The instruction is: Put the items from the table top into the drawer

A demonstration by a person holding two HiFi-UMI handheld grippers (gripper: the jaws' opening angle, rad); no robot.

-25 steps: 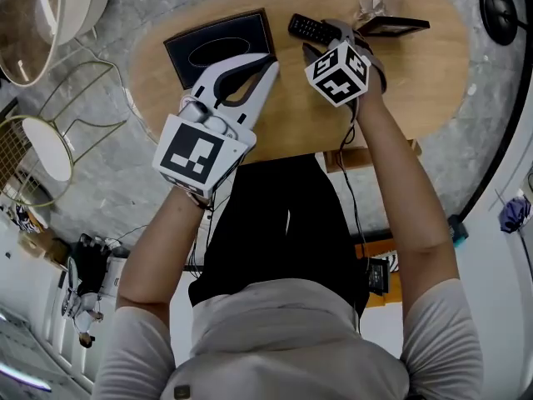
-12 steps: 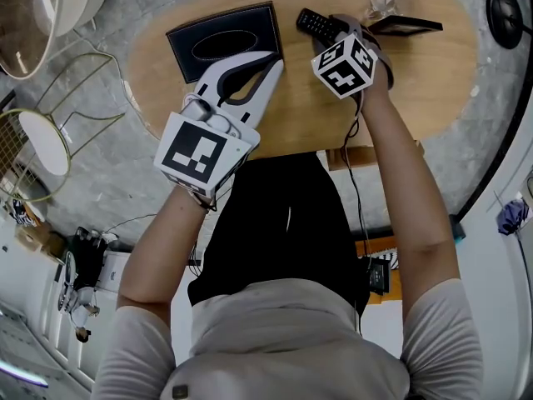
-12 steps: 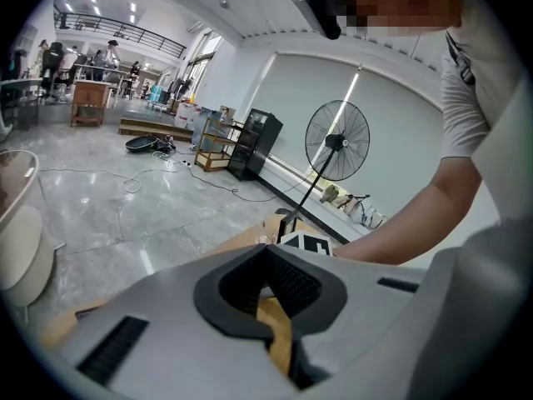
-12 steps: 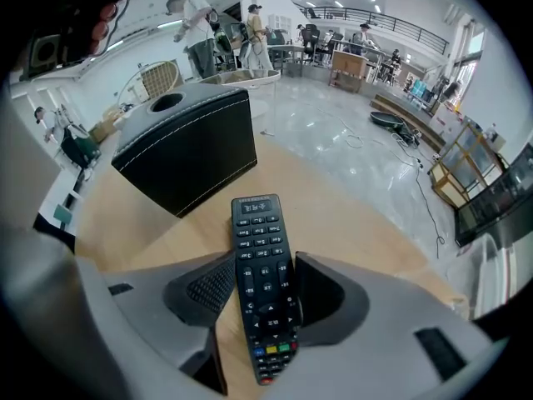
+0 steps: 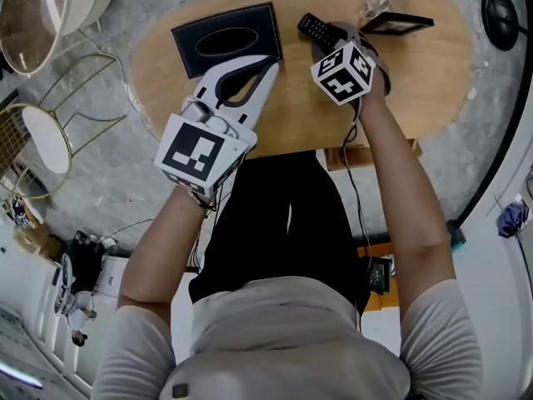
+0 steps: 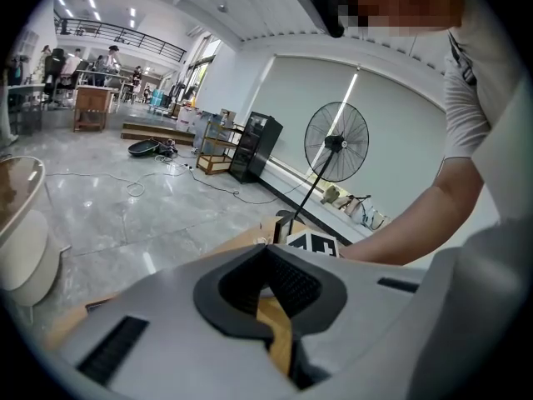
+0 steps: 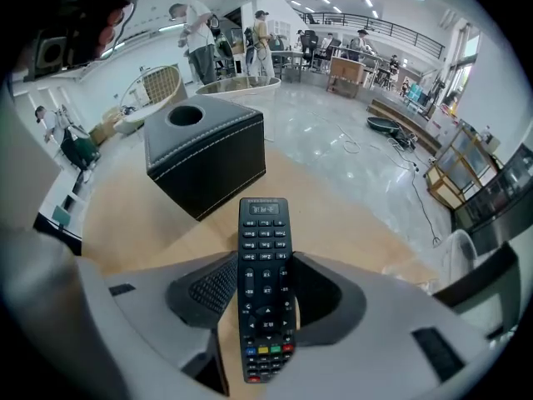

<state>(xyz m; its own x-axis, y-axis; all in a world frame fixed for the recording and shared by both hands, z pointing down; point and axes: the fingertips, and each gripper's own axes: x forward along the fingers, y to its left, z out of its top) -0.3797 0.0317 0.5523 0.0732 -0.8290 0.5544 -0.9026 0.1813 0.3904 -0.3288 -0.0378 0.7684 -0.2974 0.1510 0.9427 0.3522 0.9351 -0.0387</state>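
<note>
A black remote [image 5: 315, 28] lies on the oval wooden table [image 5: 416, 82], near its far edge. My right gripper [image 5: 337, 38] points steeply down over it, and its jaws have just been closing. In the right gripper view the remote [image 7: 265, 223] runs lengthwise between the pads of that gripper [image 7: 265, 261], which meet both of its sides. My left gripper [image 5: 268, 63] hovers over the table beside a black tissue box [image 5: 226, 42]. Its jaws are together and hold nothing. The left gripper view shows the tips [image 6: 268, 252] meeting.
A dark picture frame [image 5: 398, 23] and a clear glass [image 5: 379, 2] stand just right of the remote. The tissue box [image 7: 204, 152] sits beyond the remote in the right gripper view. Round stools [image 5: 46, 144] stand on the floor at the left, and a fan base [image 5: 502, 11] at the far right.
The right gripper shifted slightly toward the far edge and settled over the remote, its jaws narrowing around it. The left gripper stayed where it was.
</note>
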